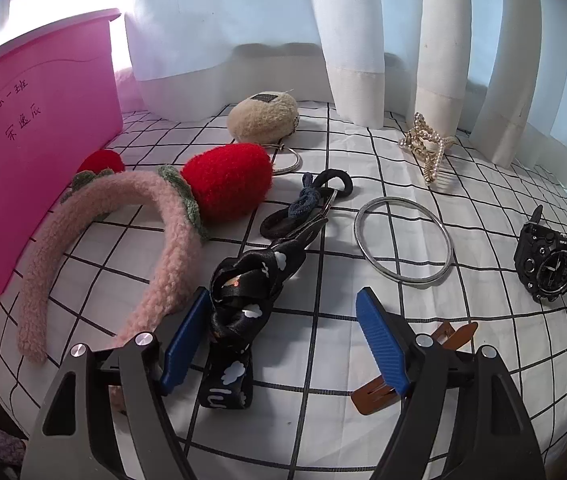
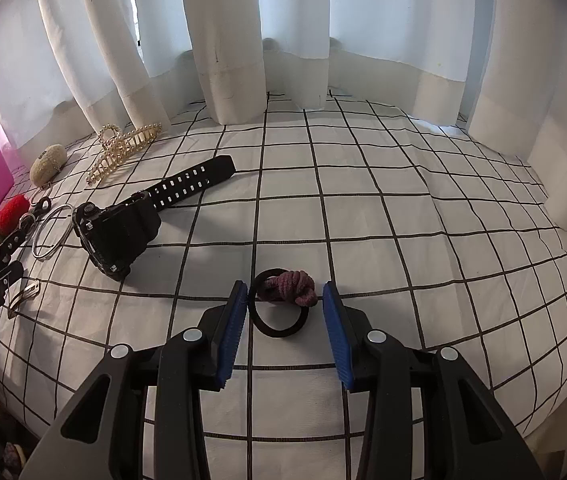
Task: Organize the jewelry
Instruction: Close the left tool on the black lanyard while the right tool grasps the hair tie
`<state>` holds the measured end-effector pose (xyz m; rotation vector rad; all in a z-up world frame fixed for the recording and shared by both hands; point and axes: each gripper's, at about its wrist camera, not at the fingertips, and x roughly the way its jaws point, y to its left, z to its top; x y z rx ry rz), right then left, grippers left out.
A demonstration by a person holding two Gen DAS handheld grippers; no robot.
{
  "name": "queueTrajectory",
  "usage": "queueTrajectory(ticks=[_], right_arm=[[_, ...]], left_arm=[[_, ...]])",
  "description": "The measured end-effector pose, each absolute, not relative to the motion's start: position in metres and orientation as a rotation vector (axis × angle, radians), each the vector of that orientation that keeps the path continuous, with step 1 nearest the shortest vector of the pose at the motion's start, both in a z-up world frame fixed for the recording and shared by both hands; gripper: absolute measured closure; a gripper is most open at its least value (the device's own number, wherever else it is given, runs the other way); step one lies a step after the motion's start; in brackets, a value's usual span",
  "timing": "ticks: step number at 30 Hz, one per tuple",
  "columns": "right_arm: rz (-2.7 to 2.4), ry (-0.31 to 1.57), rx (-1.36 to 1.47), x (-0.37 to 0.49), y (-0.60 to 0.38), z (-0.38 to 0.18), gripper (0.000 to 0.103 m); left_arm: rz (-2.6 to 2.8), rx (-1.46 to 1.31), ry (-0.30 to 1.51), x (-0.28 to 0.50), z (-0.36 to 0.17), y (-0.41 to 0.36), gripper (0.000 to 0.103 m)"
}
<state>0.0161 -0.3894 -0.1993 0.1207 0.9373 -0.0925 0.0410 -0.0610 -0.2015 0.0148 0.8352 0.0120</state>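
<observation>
Two grippers hover wide open over scattered accessories: left gripper (image 1: 283,344) around a black ribbon (image 1: 251,284), right gripper (image 2: 285,332) flanking a hair tie (image 2: 279,308).

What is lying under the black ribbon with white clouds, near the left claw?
The black ribbon rests on the checked cloth; its far end overlaps a black hair tie. Whatever lies under its knotted middle is covered. The left claw is open around it.

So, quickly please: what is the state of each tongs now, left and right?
Left tongs: open, holding nothing; black ribbon lanyard lies between the fingers.
Right tongs: open, around the black hair tie, not gripping.
</observation>
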Motion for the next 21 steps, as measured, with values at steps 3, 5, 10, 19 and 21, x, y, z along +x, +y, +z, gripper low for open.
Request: queueTrajectory(ticks=[3,5,10,19,21], right_arm=[[-0.095,0.942,0.135,0.017,-0.391,-0.201,0.056],[-0.096,0.947,0.138,0.018,-0.391,-0.203,0.056],[-0.096,0.955,0.109,0.025,-0.387,-0.208,0.052],[-0.068,0.937,0.044,0.025,-0.376,-0.208,0.071],[-0.067,0.935,0.028,0.025,-0.373,-0.207,0.076]], left_arm=[[0.012,0.011,0.844,0.043,-0.202,-0.061,0.028],[0.009,-0.003,0.853,0.045,-0.202,-0.059,0.027],[0.013,0.000,0.858,0.047,-0.203,-0.060,0.021],[-0.004,0.003,0.848,0.047,-0.203,-0.063,0.036],[-0.014,0.009,0.843,0.044,-0.202,-0.065,0.046]])
